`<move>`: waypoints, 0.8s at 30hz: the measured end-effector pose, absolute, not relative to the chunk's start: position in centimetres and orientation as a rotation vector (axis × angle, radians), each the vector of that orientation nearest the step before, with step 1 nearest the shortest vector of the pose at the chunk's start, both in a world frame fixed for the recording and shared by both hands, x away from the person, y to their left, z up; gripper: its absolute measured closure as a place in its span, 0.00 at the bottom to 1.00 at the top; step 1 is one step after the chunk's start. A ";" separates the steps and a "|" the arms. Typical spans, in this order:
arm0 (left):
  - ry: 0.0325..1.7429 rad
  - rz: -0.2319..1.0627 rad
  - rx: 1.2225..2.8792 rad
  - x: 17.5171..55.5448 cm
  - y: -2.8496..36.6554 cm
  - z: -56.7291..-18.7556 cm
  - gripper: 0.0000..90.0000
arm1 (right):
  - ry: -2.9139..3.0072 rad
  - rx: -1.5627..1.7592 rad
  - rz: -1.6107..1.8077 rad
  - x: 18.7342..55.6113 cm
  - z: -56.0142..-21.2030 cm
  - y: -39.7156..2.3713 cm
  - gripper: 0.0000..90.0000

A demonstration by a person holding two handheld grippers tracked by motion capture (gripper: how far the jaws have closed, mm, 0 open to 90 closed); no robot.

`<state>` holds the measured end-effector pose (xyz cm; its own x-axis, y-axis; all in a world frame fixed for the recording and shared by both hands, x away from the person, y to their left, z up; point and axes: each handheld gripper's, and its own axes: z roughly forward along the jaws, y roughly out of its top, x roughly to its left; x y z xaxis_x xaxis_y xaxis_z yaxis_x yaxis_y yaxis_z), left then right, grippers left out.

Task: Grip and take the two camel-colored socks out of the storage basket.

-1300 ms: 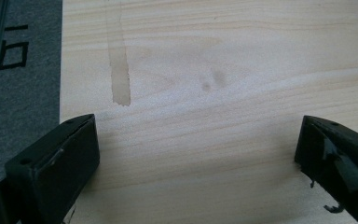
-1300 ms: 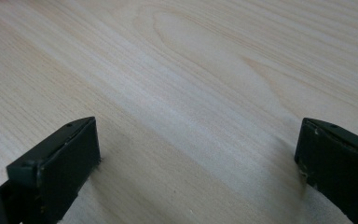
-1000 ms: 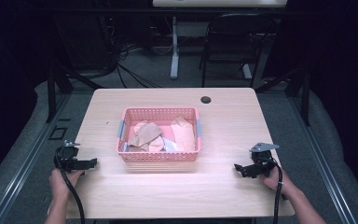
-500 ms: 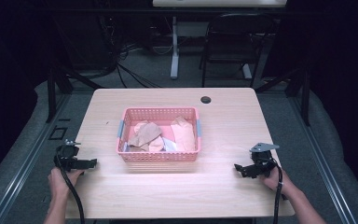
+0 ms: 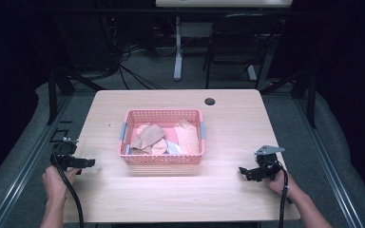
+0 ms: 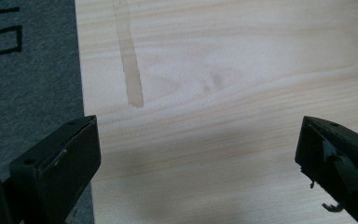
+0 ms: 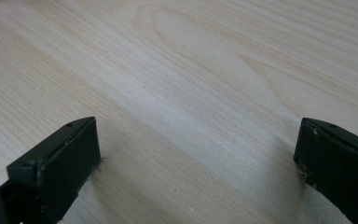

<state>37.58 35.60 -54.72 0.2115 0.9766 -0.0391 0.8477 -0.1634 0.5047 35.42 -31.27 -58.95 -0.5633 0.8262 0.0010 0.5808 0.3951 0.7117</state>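
A pink mesh basket (image 5: 161, 160) stands in the middle of the light wood table (image 5: 228, 128). Crumpled tan and pale cloths (image 5: 164, 138) lie inside it. My left gripper (image 5: 86, 163) rests near the table's left edge, held by a hand, pointing right toward the basket. In the left gripper view its jaws stand wide apart over bare wood (image 6: 214, 116), so the left gripper (image 6: 198, 154) is open and empty. My right gripper (image 5: 244, 171) sits at the front right, pointing left. Its jaws also stand wide apart, and the right gripper (image 7: 198, 154) is open over bare wood.
A small black round hole (image 5: 210, 101) marks the table's far side. Beyond the table stand a chair (image 5: 240, 47), a desk leg (image 5: 177, 47) and loose cables (image 5: 123, 57) on grey floor. Metal rails (image 5: 24, 166) run along the left side.
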 end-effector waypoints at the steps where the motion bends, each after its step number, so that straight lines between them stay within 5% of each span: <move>1: 1.675 0.393 2.071 37.7 35.6 -54.1 0.00 | 2.305 1.219 0.964 35.4 -58.9 -31.3 0.00; 24: 1.560 0.331 2.102 39.1 33.8 -48.8 0.00 | 2.303 1.225 0.962 35.4 -58.9 -31.3 0.00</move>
<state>39.13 33.84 -48.75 0.3145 0.9442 -0.0980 0.8233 -0.2199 0.5234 35.37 -31.26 -58.94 -0.5598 0.8286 0.0022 0.5839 0.3926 0.7106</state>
